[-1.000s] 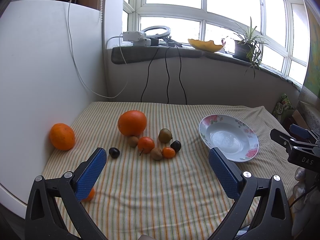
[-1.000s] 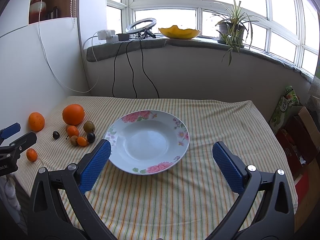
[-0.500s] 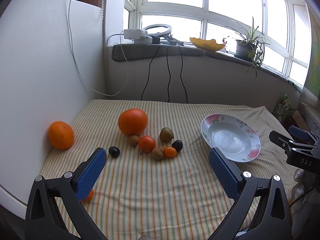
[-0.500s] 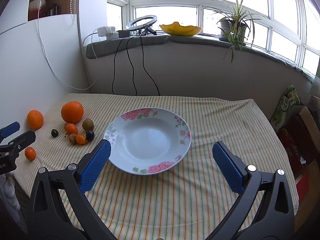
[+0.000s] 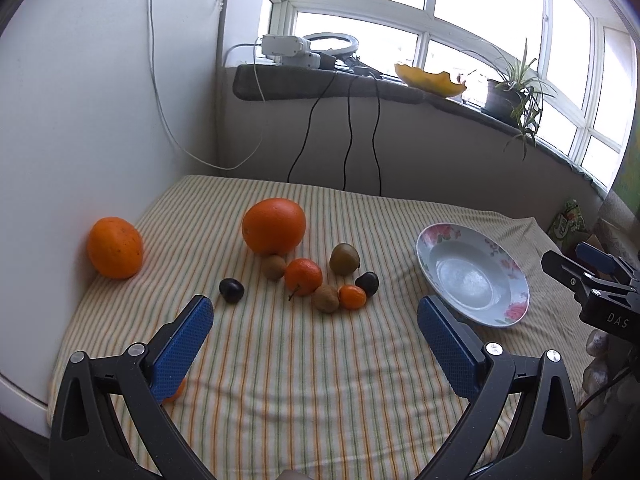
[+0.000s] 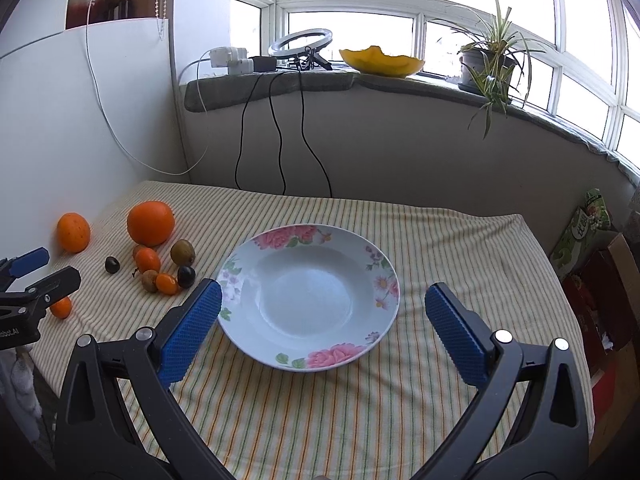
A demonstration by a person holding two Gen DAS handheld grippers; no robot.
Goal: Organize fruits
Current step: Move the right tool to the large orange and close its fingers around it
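Note:
A floral plate (image 6: 308, 296) lies empty on the striped cloth; it also shows at the right of the left wrist view (image 5: 472, 276). A fruit cluster sits left of it: a big orange (image 5: 274, 226), a tangerine (image 5: 303, 277), kiwis (image 5: 344, 258), dark plums (image 5: 231, 290) and a small orange fruit (image 5: 352, 296). A second orange (image 5: 115, 247) lies by the white wall. A small orange fruit (image 6: 61, 307) lies near the front left edge. My left gripper (image 5: 314, 330) is open and empty, short of the cluster. My right gripper (image 6: 322, 316) is open and empty over the plate's near rim.
A white panel (image 5: 80, 120) walls the left side. A windowsill (image 6: 320, 80) behind carries a ring light, power strips, a yellow dish and a potted plant. Cables (image 6: 280, 140) hang down to the table's back edge. Boxes and a bag (image 6: 588, 224) stand right of the table.
The left gripper has risen and tilted, so the fruit cluster sits lower and nearer in its view. The right gripper has shifted slightly. Both stay open.

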